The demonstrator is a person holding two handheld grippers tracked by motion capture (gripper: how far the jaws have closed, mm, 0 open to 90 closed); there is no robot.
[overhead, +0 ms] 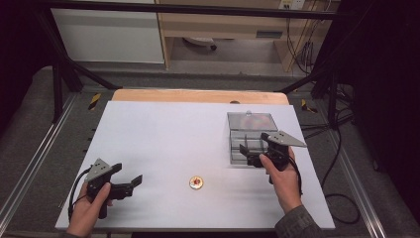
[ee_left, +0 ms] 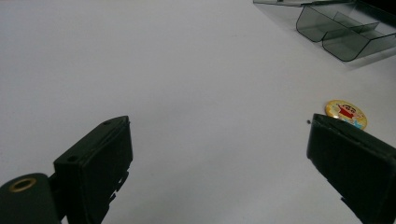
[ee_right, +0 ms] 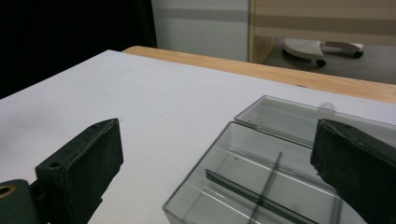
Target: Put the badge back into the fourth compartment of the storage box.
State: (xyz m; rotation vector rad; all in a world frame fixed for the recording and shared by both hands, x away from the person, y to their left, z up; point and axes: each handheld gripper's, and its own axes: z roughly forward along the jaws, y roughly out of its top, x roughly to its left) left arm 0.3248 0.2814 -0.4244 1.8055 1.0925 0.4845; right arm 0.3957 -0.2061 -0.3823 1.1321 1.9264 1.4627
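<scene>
Badge lying flat on the white table just right of my wide-open, empty left gripper, I should approach low to pinch its rim while my right gripper hovers open and empty at the clear divided box.

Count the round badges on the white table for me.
1. A small round yellow badge with a red cartoon print lies flat on the white table, near the front edge, between the two grippers; the clear box compartments look empty.

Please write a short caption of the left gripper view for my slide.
Open left gripper facing a round badge on the white table.
</scene>
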